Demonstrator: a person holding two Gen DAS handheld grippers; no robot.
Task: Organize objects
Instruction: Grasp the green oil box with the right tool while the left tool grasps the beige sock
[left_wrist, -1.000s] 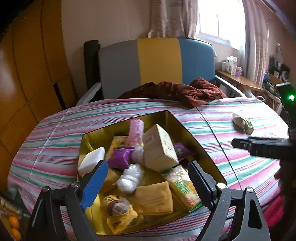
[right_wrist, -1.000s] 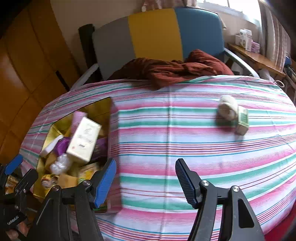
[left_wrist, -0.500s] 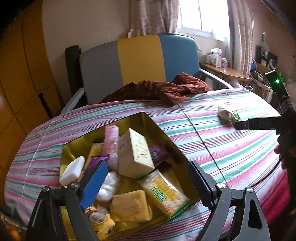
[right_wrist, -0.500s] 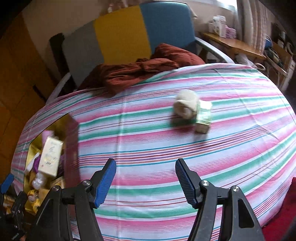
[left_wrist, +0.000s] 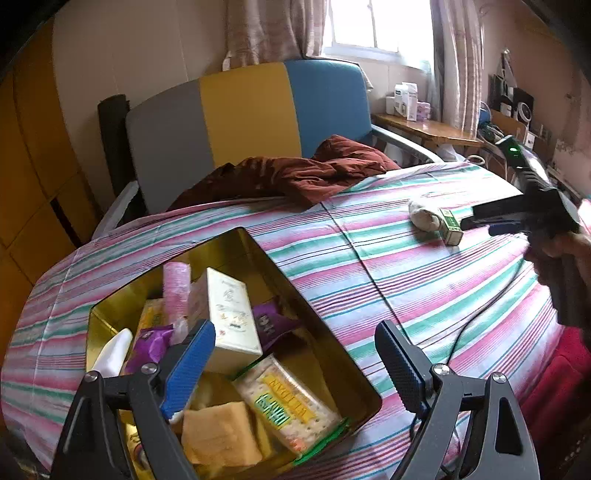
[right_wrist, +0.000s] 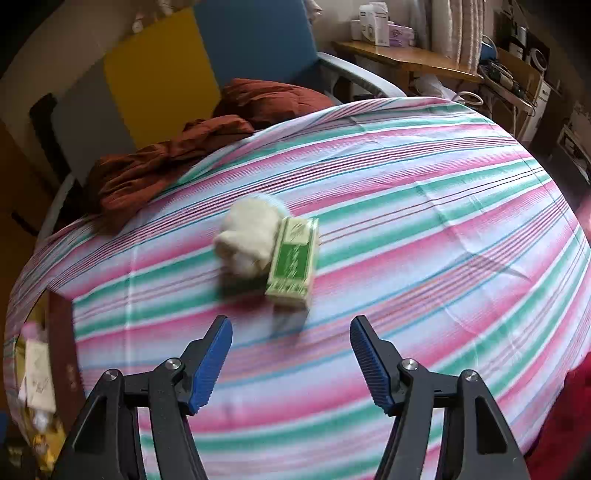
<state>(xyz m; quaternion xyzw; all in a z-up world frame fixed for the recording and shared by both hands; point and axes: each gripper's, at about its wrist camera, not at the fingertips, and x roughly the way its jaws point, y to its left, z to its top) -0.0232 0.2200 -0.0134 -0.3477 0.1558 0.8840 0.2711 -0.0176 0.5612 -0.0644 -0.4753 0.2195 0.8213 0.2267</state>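
A gold tin box (left_wrist: 295, 295) sits on the striped tablecloth, filled with several packets, a cream carton (left_wrist: 231, 314) and a cracker pack (left_wrist: 288, 402). My left gripper (left_wrist: 295, 354) is open and empty, hovering over the tin's near side. A small green box (right_wrist: 293, 262) lies against a white rolled cloth (right_wrist: 247, 236) on the tablecloth. My right gripper (right_wrist: 291, 350) is open and empty, just short of the green box. In the left wrist view the right gripper (left_wrist: 491, 221) is level with the green box (left_wrist: 450, 225) and the cloth (left_wrist: 423, 214).
A crumpled brown garment (left_wrist: 291, 173) lies at the table's far edge, before a grey, yellow and blue chair (left_wrist: 243, 110). A wooden shelf (right_wrist: 402, 59) with boxes stands at the back right. The tin's edge (right_wrist: 59, 332) shows at the left of the right wrist view.
My right gripper has moved forward and right toward the green box and white cloth, which now lie close before it. My left gripper has drawn back slightly over the tin. Both stay open.
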